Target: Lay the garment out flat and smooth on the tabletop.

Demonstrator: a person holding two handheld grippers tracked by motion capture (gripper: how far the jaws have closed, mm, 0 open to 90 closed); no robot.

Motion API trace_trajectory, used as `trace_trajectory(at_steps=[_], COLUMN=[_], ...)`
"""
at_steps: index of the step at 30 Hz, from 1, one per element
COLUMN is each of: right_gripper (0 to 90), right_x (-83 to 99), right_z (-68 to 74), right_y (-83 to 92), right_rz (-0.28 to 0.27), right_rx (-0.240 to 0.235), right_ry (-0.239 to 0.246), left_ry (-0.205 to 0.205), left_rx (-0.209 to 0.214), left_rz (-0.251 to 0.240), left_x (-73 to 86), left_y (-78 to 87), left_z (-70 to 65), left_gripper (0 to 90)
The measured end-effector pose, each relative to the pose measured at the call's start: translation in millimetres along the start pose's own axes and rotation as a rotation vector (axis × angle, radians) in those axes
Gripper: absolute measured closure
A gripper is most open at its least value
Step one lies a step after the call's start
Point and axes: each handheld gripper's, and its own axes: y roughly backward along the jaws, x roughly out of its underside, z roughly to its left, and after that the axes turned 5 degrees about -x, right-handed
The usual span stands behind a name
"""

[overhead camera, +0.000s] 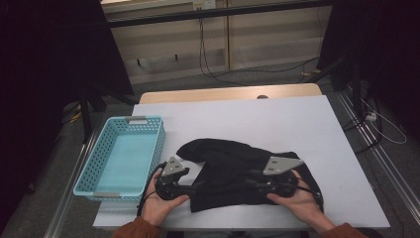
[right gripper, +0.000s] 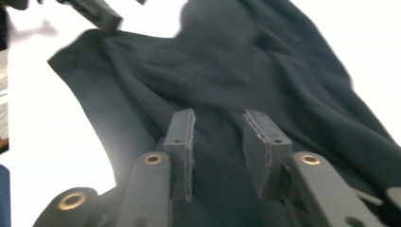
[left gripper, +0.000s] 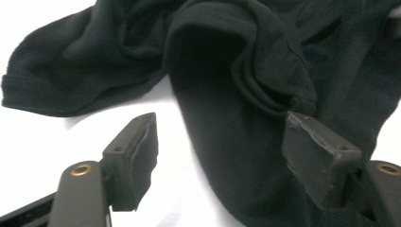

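**Black cloth lies between the two grippers, long axis across the table**

At the left of the high view a blue basket (overhead camera: 124, 156) is seen on the white table (overhead camera: 277, 119), apart from the cloth (overhead camera: 237, 171). The cloth is spread in a rumpled heap near the front edge, its longer run lying left to right, one rounded lobe reaching back towards the basket.

The left gripper (overhead camera: 195, 186) is held at the cloth's left edge, pointing right along that axis. In the left gripper view its jaws are seen standing wide, one pad over bare table, the other over the fabric (left gripper: 246, 94); nothing is pinched.

The right gripper (overhead camera: 250, 182) is held over the right half, pointing left, so the cloth's middle lies between the two tips. In the right gripper view the jaws (right gripper: 217, 142) are seen part-open above the fabric, a narrow gap between the pads; no fold is gripped.

Both grippers are judged about equally near. The left has the free edge directly ahead, which is judged the easier place to take hold.
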Motion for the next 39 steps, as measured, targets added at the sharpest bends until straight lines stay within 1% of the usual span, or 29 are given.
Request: trace_trajectory(at_steps=[3,5,7,8,10,13,14,15,16,17,18,19,21,22,23,24,25,28,29,30,32,36,39], right_gripper=[68.1,64.0,62.2,60.6,54.8,46.7,47.3,53.1,63.3,73.7,79.4,83.2,84.8,84.9,84.9,84.6,83.6,85.0,85.6,86.0,86.2,86.4,86.5], right_x=[-16.6,-27.0,-33.9,-36.1,-37.4,-35.4,-34.7,-34.0,-33.8,-33.7,-34.0,-34.6,-36.1,-36.9,-37.8,-38.1,-38.3,-38.4,-39.5,-41.6,-47.3,-56.6,-60.5], right_z=[11.6,16.9,19.3,20.5,22.8,28.7,29.3,27.7,25.0,21.7,19.3,17.7,14.1,13.1,12.5,11.5,10.8,10.0,9.2,7.8,3.2,-8.4,-18.5], right_y=[-27.1,-40.5,-49.8,-54.0,-62.2,-71.5,-73.0,-73.5,-73.6,-72.7,-70.9,-68.6,-62.2,-59.3,-56.5,-53.8,-51.9,-49.7,-47.7,-44.6,-35.6,-15.3,-1.1], right_rz=[0.014,0.03,0.035,0.044,0.046,0.083,0.089,0.085,0.076,0.067,0.059,0.047,0.022,0.009,0.0,-0.006,-0.013,-0.01,-0.014,-0.025,-0.05,-0.11,-0.147], right_rx=[-0.054,-0.063,-0.077,-0.08,-0.091,-0.09,-0.065,-0.044,-0.031,-0.033,-0.037,-0.035,-0.049,-0.049,-0.038,-0.038,-0.043,-0.028,-0.017,-0.008,0.013,0.065,0.102], right_ry=[0.043,0.079,0.088,0.098,0.107,0.134,0.134,0.133,0.109,0.092,0.082,0.072,0.054,0.048,0.045,0.041,0.037,0.039,0.046,0.043,0.045,0.033,0.017], left_ry=[0.0,-0.019,-0.021,-0.026,-0.027,-0.031,-0.03,-0.026,-0.027,-0.027,-0.025,-0.025,-0.025,-0.024,-0.029,-0.031,-0.031,-0.036,-0.035,-0.033,-0.04,-0.039,-0.036], left_rx=[-0.005,-0.012,-0.016,-0.018,-0.019,-0.022,-0.023,-0.023,-0.023,-0.024,-0.028,-0.027,-0.028,-0.029,-0.027,-0.03,-0.025,-0.023,-0.021,-0.019,-0.022,-0.028,-0.021], left_rz=[0.001,0.009,0.011,0.014,0.016,0.016,0.015,0.014,0.015,0.014,0.014,0.015,0.01,0.015,0.016,0.017,0.023,0.033,0.035,0.036,0.045,0.048,0.046], left_x=[0.2,0.2,0.3,0.1,-0.2,-0.4,-0.4,-0.4,-0.5,-0.4,-0.3,-0.4,-0.3,-0.4,-0.4,-0.4,-0.4,-0.4,-0.3,-0.2,-0.1,0.1,-0.5], left_y=[-1.0,-1.9,-3.4,-4.2,-6.0,-6.9,-6.8,-6.8,-6.8,-6.8,-6.5,-6.1,-6.2,-6.3,-6.8,-7.4,-7.9,-8.7,-8.7,-8.6,-8.7,-10.7,-10.9], left_z=[1.4,1.8,1.3,1.3,0.9,0.8,0.9,1.0,1.2,1.4,1.7,1.8,2.1,2.0,2.1,1.5,0.9,-0.7,-0.8,-0.8,0.1,-0.1,0.0], left_gripper=[25.6,27.2,27.4,27.4,27.3,27.2,27.2,27.1,27.0,27.0,27.0,27.0,26.9,26.9,26.9,26.9,27.0,28.4,28.9,29.5,30.3,32.2,32.4])
